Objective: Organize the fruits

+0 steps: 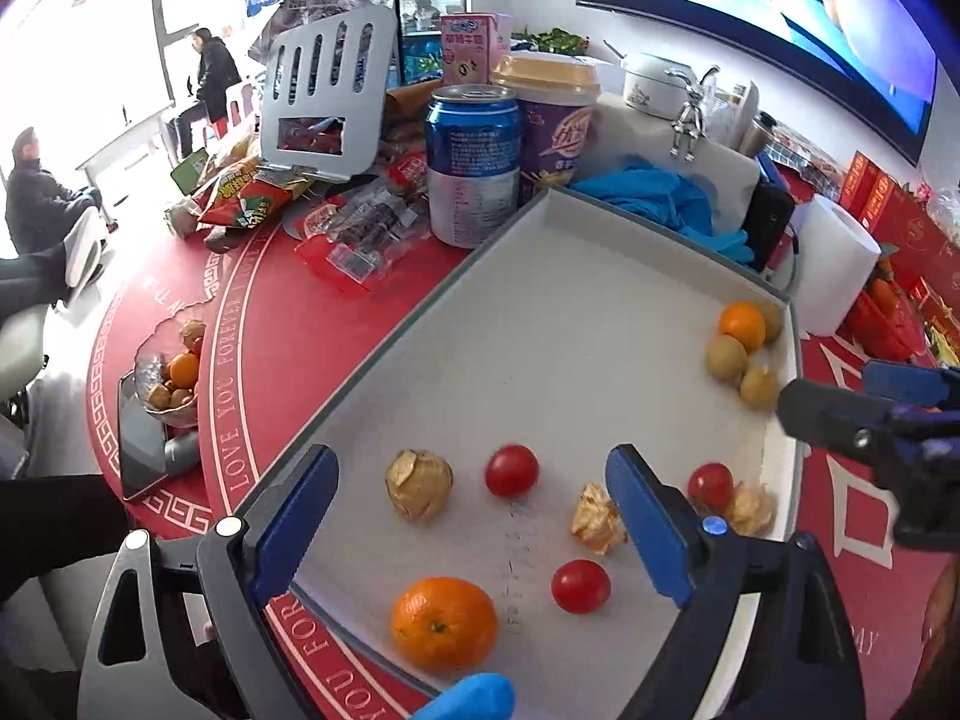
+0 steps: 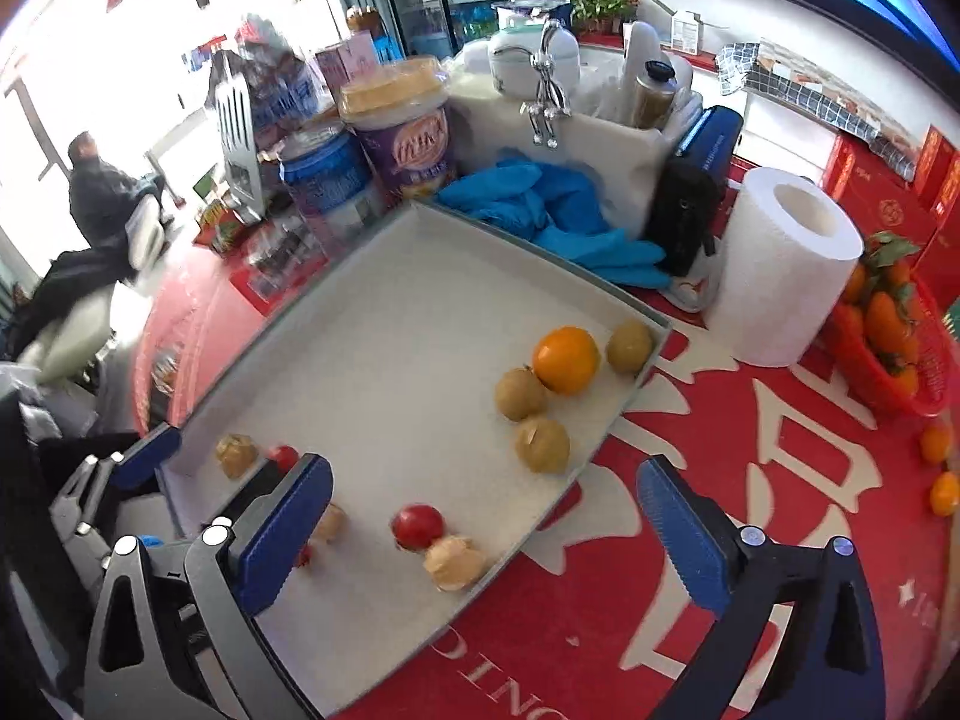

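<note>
Your fruits lie in the white tray (image 1: 540,276). Near the tray's front edge you have 1 big orange (image 1: 444,624), 3 small red tomatoes, like this tomato (image 1: 511,470), and 3 papery husk berries, like this husk berry (image 1: 418,484). In the tray's far right corner sits a little group: 1 small orange fruit (image 2: 566,359) and 3 round yellow-green fruits, all close together.

Your left gripper (image 1: 471,534) is wide open over the front fruits and holds nothing. Your right gripper (image 2: 483,528) is wide open too, over the tray's right edge, and it is empty.

The tomatoes look smooth and soft, so they may roll or squash. Take one across its middle and squeeze gently. The husk berries look very light and their dry skins may crush, so pinch softly around the round part. The big orange looks firmer and heavier; grip it at its widest part.

Around the tray, on the red tabletop (image 2: 750,480), stand a blue can (image 1: 472,165), a purple cup (image 1: 555,120) and a paper roll (image 2: 783,276).
</note>
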Tool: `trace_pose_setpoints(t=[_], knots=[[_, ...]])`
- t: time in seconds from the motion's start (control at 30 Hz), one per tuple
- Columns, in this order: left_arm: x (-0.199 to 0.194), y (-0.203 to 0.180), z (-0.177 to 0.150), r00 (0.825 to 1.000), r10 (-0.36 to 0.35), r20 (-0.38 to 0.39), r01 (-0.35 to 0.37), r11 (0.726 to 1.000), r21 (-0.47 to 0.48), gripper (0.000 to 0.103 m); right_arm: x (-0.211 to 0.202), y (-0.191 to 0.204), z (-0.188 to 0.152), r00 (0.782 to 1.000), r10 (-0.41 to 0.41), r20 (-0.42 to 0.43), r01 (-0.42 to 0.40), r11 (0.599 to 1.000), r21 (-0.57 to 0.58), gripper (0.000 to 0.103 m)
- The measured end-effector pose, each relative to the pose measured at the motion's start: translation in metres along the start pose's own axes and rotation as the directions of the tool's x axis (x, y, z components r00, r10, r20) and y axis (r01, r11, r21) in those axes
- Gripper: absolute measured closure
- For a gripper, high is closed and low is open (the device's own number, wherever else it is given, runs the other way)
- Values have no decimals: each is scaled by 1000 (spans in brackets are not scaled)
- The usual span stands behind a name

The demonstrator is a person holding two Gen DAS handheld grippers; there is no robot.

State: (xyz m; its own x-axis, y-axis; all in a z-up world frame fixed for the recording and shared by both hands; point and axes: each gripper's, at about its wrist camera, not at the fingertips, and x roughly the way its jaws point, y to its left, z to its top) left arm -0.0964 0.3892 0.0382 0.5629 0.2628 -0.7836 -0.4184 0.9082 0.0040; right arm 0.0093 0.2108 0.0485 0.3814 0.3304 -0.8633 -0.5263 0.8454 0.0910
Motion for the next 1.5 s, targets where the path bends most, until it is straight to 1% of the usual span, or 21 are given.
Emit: trace_pose_setpoints(t=[0.1, 0.2, 0.33, 0.4, 0.53, 0.67, 1.03, 1.5], knots=[[-5, -6, -3, 1000, 6, -1, -6, 1000, 30, 10, 3, -1, -4, 999, -25, -27, 25, 1000, -9, 1], [-7, -12, -6, 1000, 19, -4, -19, 999, 50, 10, 5, 1, -6, 999, -28, -44, 27, 999, -22, 1], [-8, -19, -9, 1000, 25, -7, -24, 997, 80, 10, 4, 3, -8, 998, -57, -41, 55, 998, -42, 1], [-8, -21, -10, 1000, 28, -10, -27, 996, 90, 10, 5, 3, -9, 997, -54, -49, 52, 998, -42, 1], [-8, -24, -11, 1000, 24, -16, -22, 995, 97, 10, 9, 2, -12, 996, -54, -64, 51, 998, -47, 1], [-8, -26, -11, 1000, 25, -16, -23, 994, 106, 10, 9, 1, -13, 996, -66, -65, 63, 997, -50, 1], [-7, -30, -12, 1000, 20, -24, -17, 994, 112, 10, 10, 0, -15, 996, -60, -70, 57, 997, -44, 1], [-7, -30, -14, 999, 29, -21, -26, 993, 118, 10, 11, 2, -18, 995, -58, -75, 55, 997, -51, 1]])
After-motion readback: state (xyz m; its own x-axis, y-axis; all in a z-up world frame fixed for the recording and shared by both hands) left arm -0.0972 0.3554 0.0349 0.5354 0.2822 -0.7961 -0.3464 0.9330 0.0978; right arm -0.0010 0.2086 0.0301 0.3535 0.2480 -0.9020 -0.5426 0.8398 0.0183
